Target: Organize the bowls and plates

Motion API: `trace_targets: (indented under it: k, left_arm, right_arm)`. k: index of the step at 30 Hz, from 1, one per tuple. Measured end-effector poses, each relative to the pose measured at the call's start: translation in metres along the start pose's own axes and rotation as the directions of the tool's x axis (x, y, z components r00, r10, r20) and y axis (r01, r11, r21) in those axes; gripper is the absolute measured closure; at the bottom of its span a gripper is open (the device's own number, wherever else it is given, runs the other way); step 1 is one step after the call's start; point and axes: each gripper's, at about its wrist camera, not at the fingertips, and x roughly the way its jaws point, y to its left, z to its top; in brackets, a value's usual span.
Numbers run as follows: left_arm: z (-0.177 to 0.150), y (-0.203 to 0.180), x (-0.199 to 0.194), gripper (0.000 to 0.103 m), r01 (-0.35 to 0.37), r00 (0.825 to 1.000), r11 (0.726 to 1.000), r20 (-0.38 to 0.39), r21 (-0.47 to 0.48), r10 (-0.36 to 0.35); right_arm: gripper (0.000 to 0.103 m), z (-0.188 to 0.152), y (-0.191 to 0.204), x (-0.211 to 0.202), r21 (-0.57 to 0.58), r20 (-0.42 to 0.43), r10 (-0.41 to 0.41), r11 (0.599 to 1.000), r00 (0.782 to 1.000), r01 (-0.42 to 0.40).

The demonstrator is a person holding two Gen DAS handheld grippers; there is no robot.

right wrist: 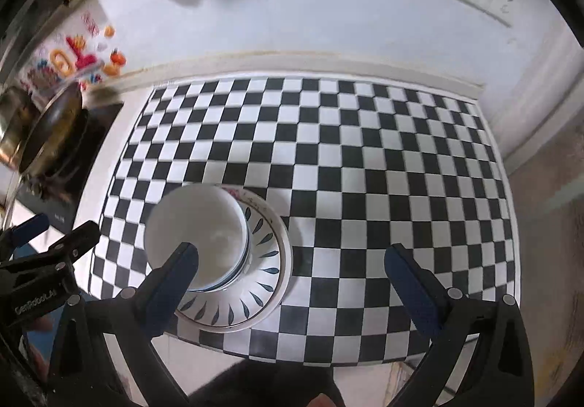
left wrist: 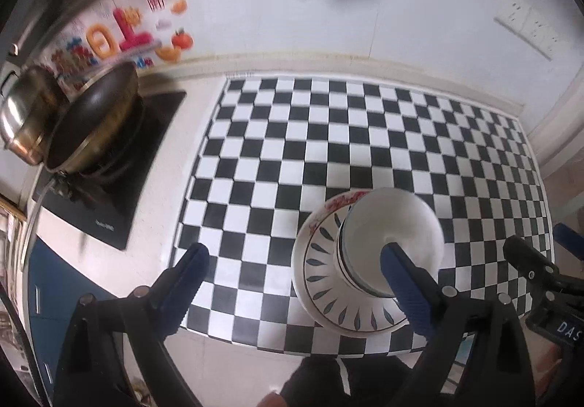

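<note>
2 grippers hang above the mat's near edge, both spread wide and holding nothing: the left gripper (left wrist: 295,257) and the right gripper (right wrist: 292,257). Between them a white bowl (left wrist: 392,241) sits nested on a leaf-patterned plate (left wrist: 321,283), with a red-patterned rim (left wrist: 345,199) peeking out behind, so the stack looks already gathered near the mat's (right wrist: 365,151) front edge. Off the mat's left edge a pan (left wrist: 93,119) and a steel pot (left wrist: 27,115) sit on a hob (left wrist: 120,202), well apart. Nothing blocks the stack.
</note>
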Motion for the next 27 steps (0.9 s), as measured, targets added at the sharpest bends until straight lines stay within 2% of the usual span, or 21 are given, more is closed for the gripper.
trace_targets:
  k: [7,11,17,21,25,27]
  left_arm:
    - [-0.014,-0.003,-0.053,0.007,-0.016,0.995,1.0,0.103,0.021,0.013]
    - [-0.024,-0.005,-0.083,0.007,-0.001,0.988,1.0,0.153,0.013,-0.001]
    - [-0.051,-0.009,-0.138,0.007,-0.02,0.97,0.999,0.242,0.035,0.011]
    - [-0.074,-0.009,-0.176,0.007,-0.027,0.956,0.998,0.292,0.05,0.012]
    - [-0.098,-0.004,-0.211,0.007,-0.037,0.941,0.999,0.338,0.027,0.026]
    - [-0.109,-0.001,-0.223,0.007,-0.043,0.938,0.999,0.344,0.015,0.035]
  right_arm:
    - [0.0,-0.018,-0.001,-0.071,0.011,0.13,-0.023,1.0,0.991,0.022]
    - [0.0,-0.035,-0.001,-0.114,0.002,0.21,-0.046,0.999,0.977,0.047]
    - [0.0,-0.065,-0.003,-0.174,0.007,0.279,-0.041,0.999,0.959,0.04]
    - [0.0,-0.092,-0.003,-0.22,0.016,0.351,-0.042,0.999,0.935,0.039]
    - [0.0,-0.117,0.0,-0.257,0.012,0.399,-0.027,1.0,0.917,0.024]
    - [0.0,-0.131,0.0,-0.274,0.01,0.408,-0.021,1.0,0.913,0.019]
